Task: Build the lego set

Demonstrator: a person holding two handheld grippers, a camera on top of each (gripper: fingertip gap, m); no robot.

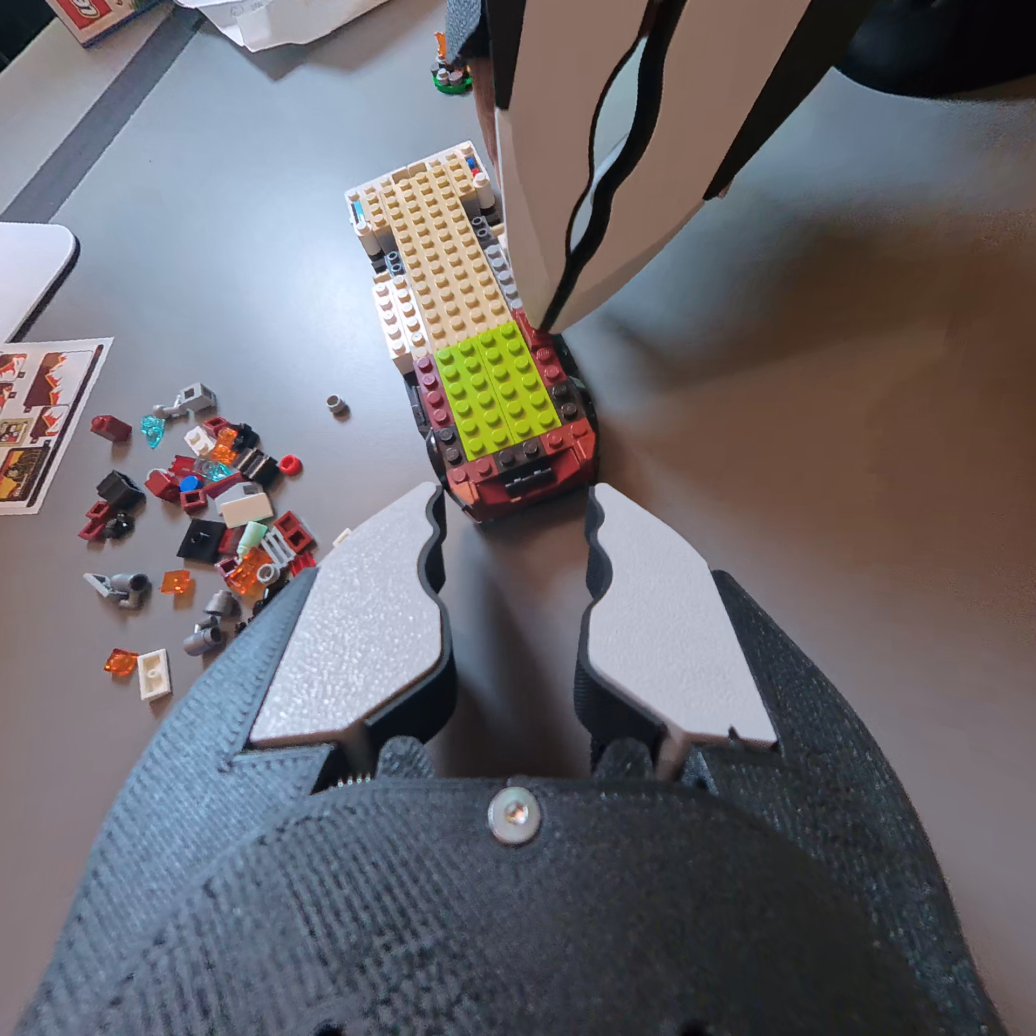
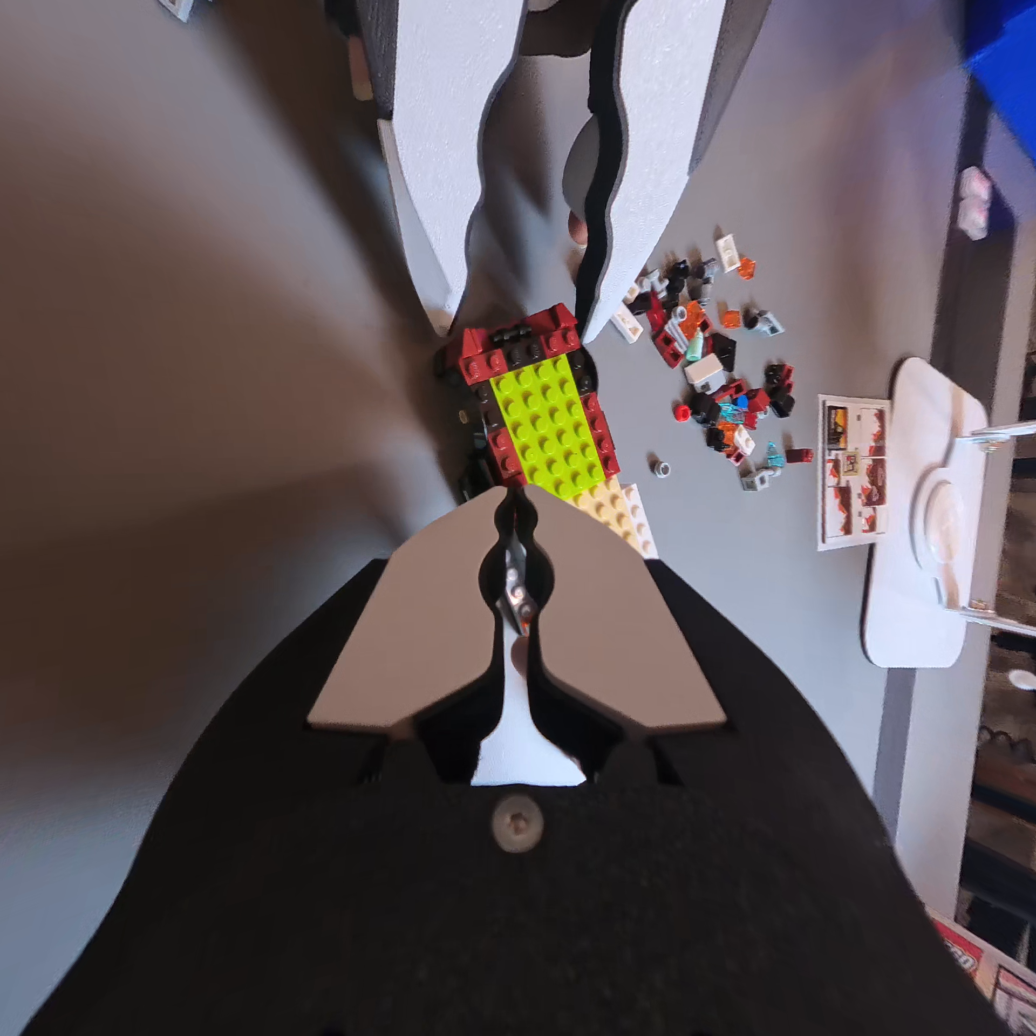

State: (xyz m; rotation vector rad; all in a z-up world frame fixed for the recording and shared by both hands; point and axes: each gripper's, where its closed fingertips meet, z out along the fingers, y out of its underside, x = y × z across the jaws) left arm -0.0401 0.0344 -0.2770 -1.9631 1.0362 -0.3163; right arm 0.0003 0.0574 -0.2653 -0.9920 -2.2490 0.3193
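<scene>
Two grippers: both work on one brick model on a grey table [image 1: 785,504].

Left wrist view, own fingers: the left gripper [image 1: 516,504] has its fingers spread wide, one on each side of the dark red nose of the brick model [image 1: 493,392]. The pads appear to bear on both flanks of that nose, though only the very tips reach it.

Left wrist view, far gripper: the right gripper [image 1: 546,325] comes down from above with its fingers clenched together. Its tip is at the model's dark red edge, where the lime green plates meet the tan ones.

Left wrist view, surroundings: loose pieces [image 1: 213,504] lie well left of the model. A small grey ring [image 1: 336,403] sits between them and it, and a sticker sheet [image 1: 45,420] lies farther left.

Right wrist view, own fingers: the right gripper [image 2: 516,493] shows its tips meeting over the same dark red edge, just beside the green plates.

Right wrist view, far gripper: the left gripper [image 2: 516,331] straddles the nose from the far end.

Handling: the model is long and narrow, so a sideways push at its edge would likely swing it. A straight downward press, braced at the nose, looks steadier.
</scene>
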